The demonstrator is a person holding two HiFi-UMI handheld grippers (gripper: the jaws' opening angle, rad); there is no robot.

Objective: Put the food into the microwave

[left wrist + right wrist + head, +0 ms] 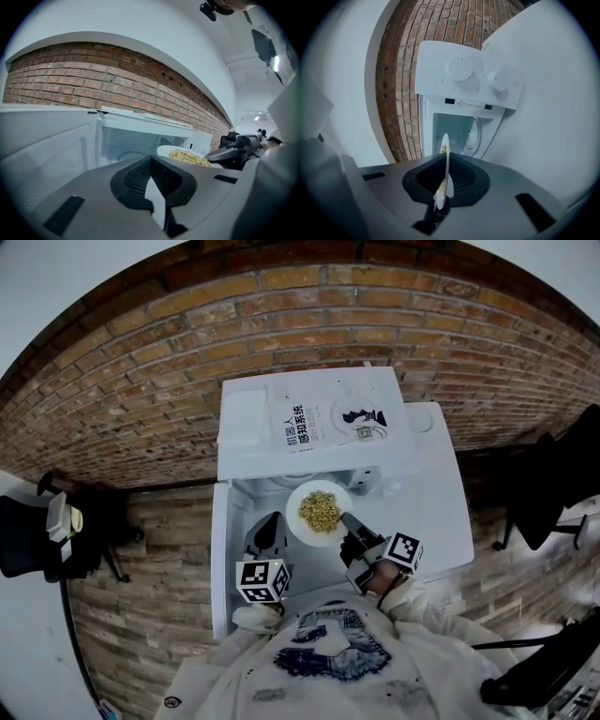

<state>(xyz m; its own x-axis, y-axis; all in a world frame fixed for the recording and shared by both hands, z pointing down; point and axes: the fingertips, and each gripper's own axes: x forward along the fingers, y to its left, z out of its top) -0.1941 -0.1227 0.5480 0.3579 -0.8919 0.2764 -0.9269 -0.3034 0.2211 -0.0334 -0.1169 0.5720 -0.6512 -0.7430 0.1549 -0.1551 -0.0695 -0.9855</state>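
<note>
A white plate (319,513) heaped with yellowish food hangs just before the open mouth of the white microwave (309,418). My right gripper (352,527) is shut on the plate's right rim. In the right gripper view the plate (445,146) shows edge-on between the jaws of that gripper (444,165), with the microwave (468,79) cavity straight ahead. My left gripper (268,532) hovers left of the plate, beside the swung-out door (219,549), shut with nothing in it. The left gripper view has the left gripper (150,162), the plate (187,157) and the right gripper (234,152).
The microwave stands on a white table (441,512) against a brick wall. Its door (47,150) stands open to the left. A booklet (323,423) lies on top. Black chairs sit at the far left (37,531) and right (553,493).
</note>
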